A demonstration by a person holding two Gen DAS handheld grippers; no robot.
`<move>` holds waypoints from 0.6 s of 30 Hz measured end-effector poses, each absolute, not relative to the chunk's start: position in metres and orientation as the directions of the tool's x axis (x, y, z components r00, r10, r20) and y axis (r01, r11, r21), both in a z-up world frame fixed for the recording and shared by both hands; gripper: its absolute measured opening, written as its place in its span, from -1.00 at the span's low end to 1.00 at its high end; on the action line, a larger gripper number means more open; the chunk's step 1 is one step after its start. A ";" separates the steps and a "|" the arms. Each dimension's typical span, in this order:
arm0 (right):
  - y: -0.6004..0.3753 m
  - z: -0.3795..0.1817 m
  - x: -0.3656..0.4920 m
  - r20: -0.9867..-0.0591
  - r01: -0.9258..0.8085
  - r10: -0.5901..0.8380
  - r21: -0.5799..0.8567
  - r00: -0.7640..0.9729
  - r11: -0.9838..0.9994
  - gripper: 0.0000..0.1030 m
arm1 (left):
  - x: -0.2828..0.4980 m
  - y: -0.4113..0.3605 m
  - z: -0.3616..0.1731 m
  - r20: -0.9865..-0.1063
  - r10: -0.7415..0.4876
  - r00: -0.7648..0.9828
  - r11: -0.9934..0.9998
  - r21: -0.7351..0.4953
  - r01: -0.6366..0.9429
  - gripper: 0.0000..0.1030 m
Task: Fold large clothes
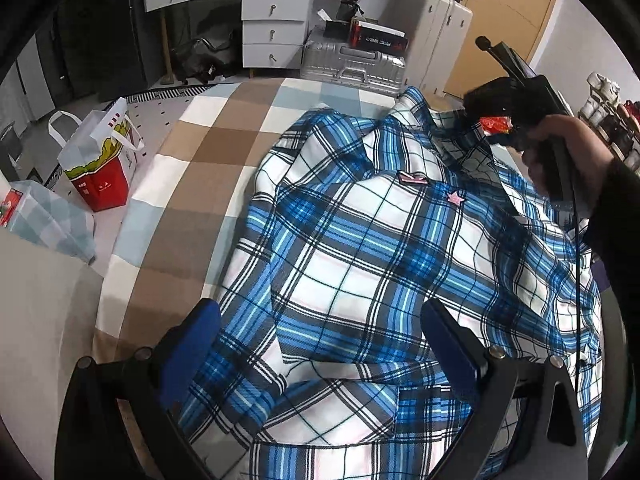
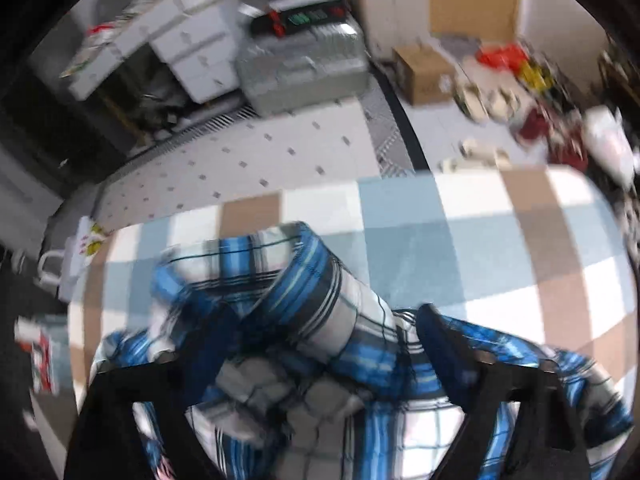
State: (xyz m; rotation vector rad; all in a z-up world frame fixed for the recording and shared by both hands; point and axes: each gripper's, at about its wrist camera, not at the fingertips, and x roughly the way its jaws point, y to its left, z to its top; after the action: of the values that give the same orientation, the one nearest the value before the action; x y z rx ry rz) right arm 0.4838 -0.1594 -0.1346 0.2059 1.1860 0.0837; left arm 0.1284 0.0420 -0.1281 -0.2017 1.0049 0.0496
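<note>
Plaid shirt [image 1: 360, 240], blue, white and black, lies rumpled across a bed [image 1: 192, 184] covered in tan, pale blue and white checks.

Left wrist view: left tongs [image 1: 320, 356] hang over the near part of the shirt, blue pads spread wide, nothing between them but cloth lying below. A small pink star [image 1: 455, 198] and a pink label [image 1: 412, 178] sit on the shirt's upper part. At the far right a hand [image 1: 568, 156] in a dark sleeve grips the black body of the right tool above the shirt's collar end. Beside the bed stand a white and red shopping bag [image 1: 100, 160], a white drawer unit [image 1: 272, 24] and a silver suitcase [image 1: 352, 66].

Right wrist view, blurred: right tongs [image 2: 320, 356] stand partly spread, with a bunched fold of the shirt [image 2: 320, 320] rising between the blue pads. Whether the pads press on the cloth I cannot tell. The bed's checked cover [image 2: 480, 248] stretches beyond, then a pale dotted rug [image 2: 260, 152], a cardboard box [image 2: 424, 76] and the suitcase [image 2: 304, 72].
</note>
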 end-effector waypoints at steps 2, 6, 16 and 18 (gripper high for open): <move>-0.159 -0.128 0.476 -0.913 0.020 0.124 0.143 0.388 0.989 -0.50 | 0.128 0.044 -0.127 -0.839 -0.053 0.541 0.980 -0.147 -0.132 0.89; -0.167 -0.084 0.435 -0.844 -0.116 0.157 0.113 0.512 0.987 -0.87 | 0.122 0.043 -0.116 -0.823 -0.057 0.565 0.981 -0.151 -0.120 0.89; -0.208 -0.030 0.314 -0.712 -0.222 0.306 0.212 0.632 0.952 -0.86 | 0.188 -0.002 -0.048 -0.760 -0.109 0.641 0.994 -0.096 0.056 0.91; -0.212 -0.029 0.309 -0.698 -0.234 0.342 0.249 0.629 0.940 -0.86 | 0.214 -0.013 -0.040 -0.760 -0.093 0.643 0.996 -0.070 0.062 0.91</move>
State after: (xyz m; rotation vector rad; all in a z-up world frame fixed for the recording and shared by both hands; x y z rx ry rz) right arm 0.3094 -0.2117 -0.0293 0.1394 0.8276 0.3308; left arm 0.2144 -0.0127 -0.0403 -0.0385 0.8682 -0.0882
